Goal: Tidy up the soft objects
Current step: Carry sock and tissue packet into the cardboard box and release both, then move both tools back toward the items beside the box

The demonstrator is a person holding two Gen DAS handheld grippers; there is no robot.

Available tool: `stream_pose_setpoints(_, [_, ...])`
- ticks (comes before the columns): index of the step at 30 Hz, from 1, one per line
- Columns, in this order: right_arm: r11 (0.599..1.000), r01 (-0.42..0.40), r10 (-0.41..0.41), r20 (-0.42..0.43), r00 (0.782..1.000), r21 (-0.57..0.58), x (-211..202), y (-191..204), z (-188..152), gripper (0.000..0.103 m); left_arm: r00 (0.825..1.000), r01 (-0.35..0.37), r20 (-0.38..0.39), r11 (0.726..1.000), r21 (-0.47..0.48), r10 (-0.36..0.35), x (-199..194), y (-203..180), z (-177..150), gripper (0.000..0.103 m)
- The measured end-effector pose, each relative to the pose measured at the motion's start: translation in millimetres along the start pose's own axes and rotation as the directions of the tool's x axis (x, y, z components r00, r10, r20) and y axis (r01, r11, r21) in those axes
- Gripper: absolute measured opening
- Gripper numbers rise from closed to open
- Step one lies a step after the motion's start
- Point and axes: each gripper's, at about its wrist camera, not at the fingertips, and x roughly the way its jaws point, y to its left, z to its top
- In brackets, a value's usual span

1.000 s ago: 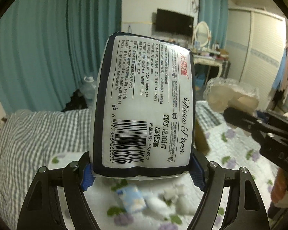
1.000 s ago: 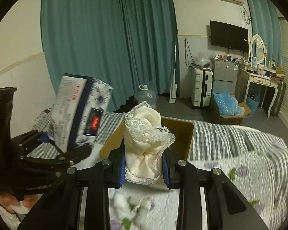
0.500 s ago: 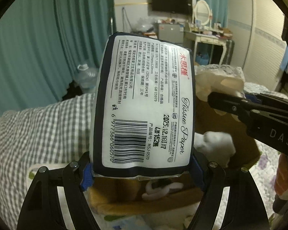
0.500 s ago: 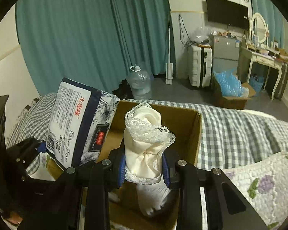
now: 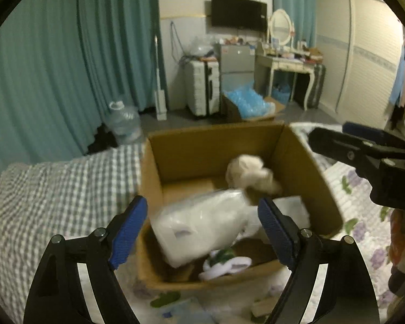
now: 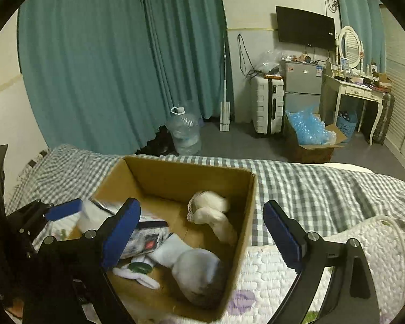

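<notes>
An open cardboard box (image 5: 297,156) (image 6: 245,216) sits on the bed. The tissue paper pack (image 5: 199,224) (image 6: 145,240) lies tilted inside it, blurred. The cream lace cloth (image 5: 251,172) (image 6: 210,210) lies inside toward the back. White socks (image 5: 224,264) (image 6: 186,259) lie at the box's bottom. My left gripper (image 5: 202,232) is open and empty above the box's near edge. My right gripper (image 6: 202,232) is open and empty above the box; it also shows in the left wrist view (image 5: 364,156).
The bed has a grey checked sheet (image 6: 310,183) and a white flowered quilt (image 6: 337,243). Small items (image 5: 181,307) lie on the quilt before the box. A water bottle (image 6: 183,132), suitcase (image 6: 267,105) and dressing table (image 6: 356,89) stand beyond.
Both grippers opened above the box. The tissue pack dropped from the left gripper and the lace cloth from the right gripper into the box.
</notes>
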Motion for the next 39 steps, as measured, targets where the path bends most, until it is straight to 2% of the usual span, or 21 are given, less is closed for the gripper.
stream_pose_setpoints(5, [0.999, 0.029, -0.027, 0.052, 0.998, -0.023, -65.5, 8.8, 14.3, 0.093, 0.996, -0.002, 0.086, 1.000, -0.009, 0.003, -68.0, 6.6, 13.1, 0.085])
stream_pose_setpoints(9, [0.997, 0.043, -0.036, 0.107, 0.994, -0.064, -126.9, 27.2, 23.4, 0.098, 0.980, -0.003, 0.197, 1.000, -0.001, 0.004, -137.6, 9.2, 16.7, 0.085])
stream_pose_setpoints(11, [0.995, 0.031, -0.020, 0.121, 0.992, -0.090, -157.9, 37.7, 27.7, 0.101, 0.973, -0.001, 0.231, 1.000, 0.004, 0.000, -164.5, 10.3, 13.0, 0.086])
stream_pose_setpoints(12, [0.994, 0.031, -0.019, 0.122, 0.992, -0.101, -173.3, 42.7, 28.8, 0.101, 0.969, 0.000, 0.249, 1.000, 0.005, -0.001, -178.1, 11.5, 9.7, 0.093])
stream_pose_setpoints(13, [0.993, 0.037, -0.023, 0.128, 0.992, -0.109, -185.4, 47.3, 28.3, 0.101, 0.964, -0.001, 0.265, 1.000, 0.003, 0.000, -188.5, 13.8, 5.9, 0.094])
stream_pose_setpoints(16, [0.991, 0.045, -0.025, 0.155, 0.988, -0.125, -214.2, 60.0, 21.9, 0.101, 0.953, -0.008, 0.303, 1.000, -0.001, 0.008, -217.5, 19.1, -9.3, 0.094])
stream_pose_setpoints(19, [0.991, 0.019, 0.002, 0.157, 0.988, -0.135, -231.8, 70.8, 4.5, 0.101, 0.947, -0.010, 0.321, 1.000, -0.003, 0.010, -228.6, 19.3, -24.7, 0.094])
stream_pose_setpoints(22, [0.991, 0.007, 0.012, 0.138, 0.990, -0.136, -231.4, 76.0, -17.3, 0.101, 0.947, -0.043, 0.319, 0.999, -0.003, 0.042, -223.5, 21.7, -41.4, 0.094])
stream_pose_setpoints(26, [0.991, 0.009, 0.005, 0.104, 0.995, -0.131, -208.3, 80.4, -54.5, 0.101, 0.966, -0.085, 0.242, 0.996, -0.035, 0.091, -194.4, 24.7, -71.6, 0.094])
stream_pose_setpoints(30, [0.994, -0.012, 0.015, 0.032, 0.999, -0.105, -159.8, 75.5, -102.3, 0.101, 0.983, -0.052, 0.173, 0.995, -0.088, 0.067, -149.7, 28.8, -103.1, 0.094])
stream_pose_setpoints(33, [0.994, 0.011, -0.017, -0.055, 0.998, -0.108, -114.4, 70.0, -131.7, 0.101, 0.994, -0.040, 0.100, 0.991, -0.128, 0.053, -108.6, 25.7, -128.6, 0.094])
stream_pose_setpoints(39, [0.999, -0.019, 0.012, -0.223, 0.975, -0.026, -47.7, 49.2, -183.8, 0.098, 0.999, -0.032, -0.047, 0.996, -0.079, 0.028, -44.2, 10.7, -173.2, 0.094])
